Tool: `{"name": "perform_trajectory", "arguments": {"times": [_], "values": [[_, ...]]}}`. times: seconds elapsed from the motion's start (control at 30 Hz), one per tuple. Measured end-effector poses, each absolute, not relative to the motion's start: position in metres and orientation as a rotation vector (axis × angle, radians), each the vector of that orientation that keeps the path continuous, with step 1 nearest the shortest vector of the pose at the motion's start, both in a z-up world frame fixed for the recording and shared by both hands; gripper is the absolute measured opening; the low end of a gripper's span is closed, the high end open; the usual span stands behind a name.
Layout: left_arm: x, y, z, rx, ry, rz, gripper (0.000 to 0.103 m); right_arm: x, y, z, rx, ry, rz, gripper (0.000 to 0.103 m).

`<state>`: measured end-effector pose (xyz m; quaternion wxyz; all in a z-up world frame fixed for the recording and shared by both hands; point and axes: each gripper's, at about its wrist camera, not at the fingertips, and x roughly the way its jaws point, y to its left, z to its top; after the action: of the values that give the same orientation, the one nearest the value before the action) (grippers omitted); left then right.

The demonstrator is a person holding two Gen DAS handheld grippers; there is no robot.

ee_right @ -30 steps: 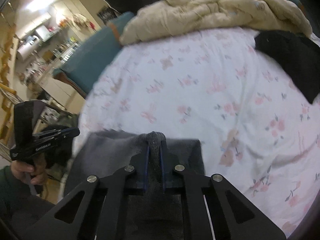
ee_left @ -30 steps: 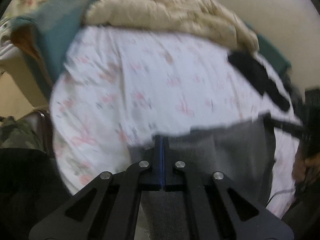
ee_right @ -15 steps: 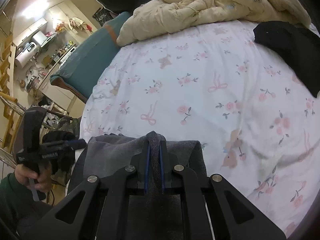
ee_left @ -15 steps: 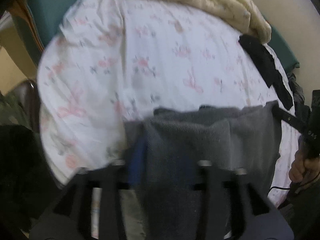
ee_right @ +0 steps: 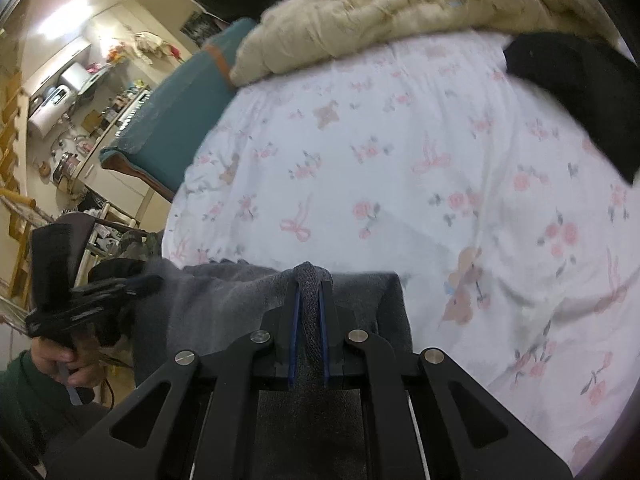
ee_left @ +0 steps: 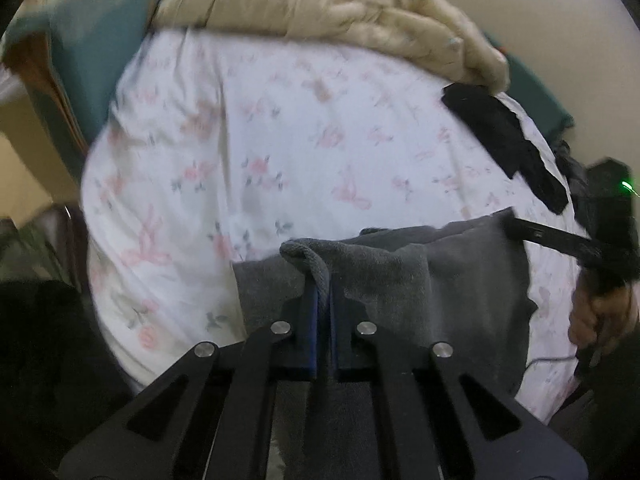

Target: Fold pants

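White cotton printed with pink bows and flowers covers the bed (ee_left: 280, 152), the biggest thing in both views, though its pattern smears into blur toward the far side. A beige quilted comforter (ee_left: 340, 12) lies bunched along the far edge, cut off by the top of each frame. A teal cushion or headboard piece (ee_right: 180, 112) sits at the bed's left side; what it is exactly is hard to tell. A black garment (ee_left: 508, 140) lies on the sheet toward the right, its shape unclear and partly beyond the frame in the right wrist view. The grey pants (ee_left: 440, 280) hang at the near edge of the bed, stretched between the two tools, their lower length hidden beneath the black linkages. The left tongs (ee_left: 322, 300) are pinched narrow on a rolled hem of the pants, and the right tongs (ee_right: 310, 312) clamp another thick fold of the same fabric. In the left wrist view the right hand (ee_left: 600, 316) grips its handle at the picture's edge; in the right wrist view the left hand (ee_right: 68, 360), with a green sleeve (ee_right: 24, 400), shows only partly.
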<state>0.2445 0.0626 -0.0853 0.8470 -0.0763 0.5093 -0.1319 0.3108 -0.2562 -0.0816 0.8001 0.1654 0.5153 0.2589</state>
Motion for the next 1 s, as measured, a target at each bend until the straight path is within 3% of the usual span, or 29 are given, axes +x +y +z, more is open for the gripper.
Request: {"name": "perform_trajectory", "arguments": {"times": [0.27,0.53,0.57,0.6,0.63,0.67,0.7,0.73,0.77,0.9,1.0], "values": [[0.260,0.086,-0.052,-0.292,0.927,-0.229,0.002,0.317,-0.283,-0.052,0.525,0.955,0.571,0.007],[0.305,0.074,-0.149,-0.202,1.116,-0.109,0.006,0.345,-0.249,-0.128,0.364,1.104,0.428,0.008],[0.304,0.075,-0.154,-0.204,1.125,-0.095,0.006,0.345,-0.250,-0.138,0.377,1.125,0.428,0.010],[0.305,0.076,-0.159,-0.211,1.142,-0.085,0.007,0.345,-0.253,-0.145,0.394,1.145,0.417,0.021],[0.304,0.077,-0.161,-0.212,1.149,-0.075,0.010,0.346,-0.257,-0.148,0.405,1.154,0.390,0.048],[0.304,0.077,-0.162,-0.204,1.154,-0.062,0.015,0.346,-0.261,-0.149,0.405,1.161,0.351,0.060],[0.304,0.079,-0.159,-0.190,1.164,-0.020,0.032,0.346,-0.267,-0.147,0.419,1.161,0.324,0.066],[0.303,0.082,-0.157,-0.193,1.166,0.013,0.051,0.346,-0.273,-0.144,0.444,1.156,0.326,0.066],[0.301,0.090,-0.152,-0.222,1.162,0.050,0.057,0.346,-0.278,-0.140,0.454,1.156,0.317,0.066],[0.282,0.104,-0.119,-0.303,1.088,0.075,0.059,0.333,-0.299,-0.103,0.487,1.110,0.288,0.066],[0.260,0.085,-0.087,-0.245,1.002,-0.031,0.059,0.312,-0.300,-0.079,0.516,1.136,0.340,0.056]]}}
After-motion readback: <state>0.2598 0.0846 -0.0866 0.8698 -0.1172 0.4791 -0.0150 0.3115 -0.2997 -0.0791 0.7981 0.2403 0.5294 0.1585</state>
